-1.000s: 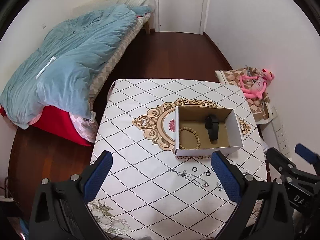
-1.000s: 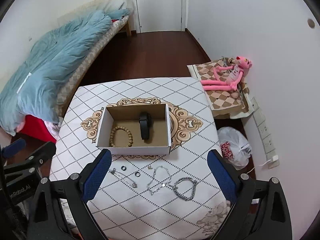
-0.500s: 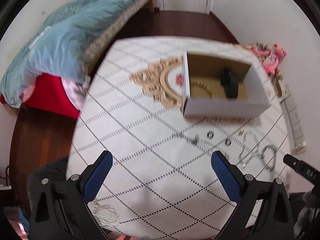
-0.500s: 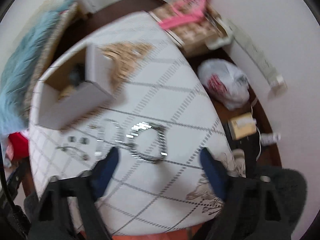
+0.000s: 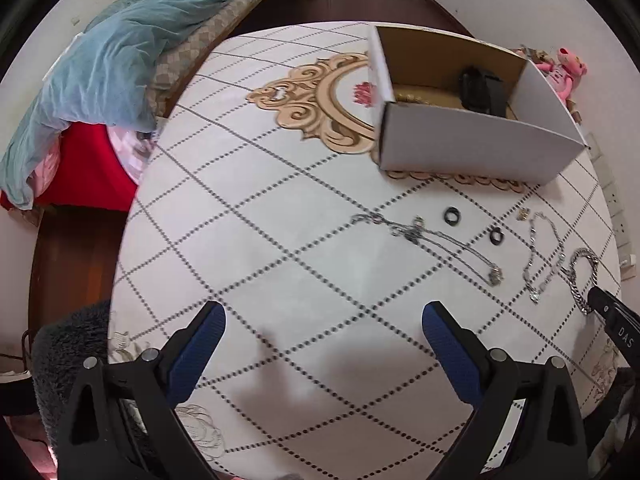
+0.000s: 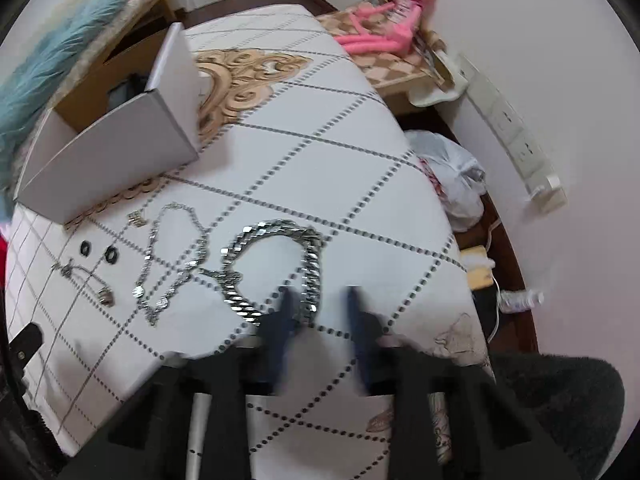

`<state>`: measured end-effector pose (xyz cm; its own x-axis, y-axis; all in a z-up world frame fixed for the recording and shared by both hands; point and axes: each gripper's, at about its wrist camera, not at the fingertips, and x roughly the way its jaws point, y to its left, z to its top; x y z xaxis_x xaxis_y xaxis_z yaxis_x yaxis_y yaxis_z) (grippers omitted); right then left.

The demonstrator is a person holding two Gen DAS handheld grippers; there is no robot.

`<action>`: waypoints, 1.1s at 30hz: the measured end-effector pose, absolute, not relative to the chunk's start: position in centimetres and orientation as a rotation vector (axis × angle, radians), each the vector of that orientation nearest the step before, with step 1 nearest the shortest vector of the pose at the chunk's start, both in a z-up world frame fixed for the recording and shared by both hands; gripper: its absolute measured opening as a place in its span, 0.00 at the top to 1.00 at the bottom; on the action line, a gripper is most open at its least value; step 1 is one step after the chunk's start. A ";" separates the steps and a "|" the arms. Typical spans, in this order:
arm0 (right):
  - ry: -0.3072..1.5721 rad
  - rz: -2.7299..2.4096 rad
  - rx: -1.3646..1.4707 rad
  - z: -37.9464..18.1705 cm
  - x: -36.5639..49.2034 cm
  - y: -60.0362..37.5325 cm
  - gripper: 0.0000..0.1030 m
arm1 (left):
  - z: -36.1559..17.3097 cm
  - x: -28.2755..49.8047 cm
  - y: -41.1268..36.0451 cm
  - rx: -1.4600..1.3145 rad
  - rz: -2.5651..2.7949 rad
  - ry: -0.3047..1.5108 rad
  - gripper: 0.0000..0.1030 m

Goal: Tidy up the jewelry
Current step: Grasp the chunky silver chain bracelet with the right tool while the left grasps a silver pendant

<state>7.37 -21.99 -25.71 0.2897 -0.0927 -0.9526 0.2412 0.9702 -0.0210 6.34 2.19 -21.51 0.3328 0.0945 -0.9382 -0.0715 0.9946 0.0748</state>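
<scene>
On the patterned tablecloth, a white cardboard box (image 5: pixel 472 148) holds a black band (image 5: pixel 480 88) and wooden beads (image 5: pixel 412 98). In front of it lie two black rings (image 5: pixel 454 215), a thin pendant chain (image 5: pixel 440 240), a fine silver necklace (image 6: pixel 176 256) and a thick silver link bracelet (image 6: pixel 276 228). My right gripper (image 6: pixel 318 300) is low over that bracelet. Its jaws are blurred and closing, with the bracelet's right side between them and a gap still showing. My left gripper (image 5: pixel 320 320) hangs open over bare cloth, left of the jewelry, with nothing between its fingers.
A bed with a blue quilt (image 5: pixel 120 60) stands to the left. A pink plush toy (image 6: pixel 384 20), a white plastic bag (image 6: pixel 456 176) and a wall power strip (image 6: pixel 520 148) are on the right. A dark fuzzy stool (image 6: pixel 560 400) is by the table's near edge.
Both grippers have sunk toward the table. The right one swung over the thick bracelet and its jaws have narrowed from wide open. The left jaws stayed open.
</scene>
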 end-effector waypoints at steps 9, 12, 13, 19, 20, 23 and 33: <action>1.246 -0.219 0.216 -25.6 6.1 -23.4 0.92 | -22.0 6.6 -4.1 0.104 -0.089 1.169 0.05; 1.247 -0.229 0.224 -25.6 6.0 -23.8 0.92 | -23.1 7.0 -5.8 0.131 -0.120 1.183 0.20; 1.247 -0.233 0.227 -25.6 5.9 -24.0 0.92 | -23.4 7.1 -6.2 0.140 -0.125 1.186 0.26; 1.245 -0.242 0.230 -25.7 6.0 -24.6 0.92 | -24.0 7.6 -7.3 0.143 -0.141 1.175 0.43; 1.245 -0.243 0.227 -25.7 6.0 -24.6 0.92 | -23.9 7.6 -7.4 0.142 -0.144 1.171 0.50; 1.244 -0.246 0.222 -25.7 6.1 -24.6 0.92 | -23.8 7.8 -7.7 0.128 -0.168 1.168 0.66; 1.246 -0.245 0.236 -25.7 5.9 -24.8 0.92 | -23.6 8.1 -7.0 0.062 -0.223 1.161 0.91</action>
<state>5.92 -24.76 -25.72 0.3001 -0.0549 -0.9523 0.3099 0.9498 0.0429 8.08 -7.01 -23.58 0.3794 -0.1430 -0.9141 0.2065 0.9761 -0.0670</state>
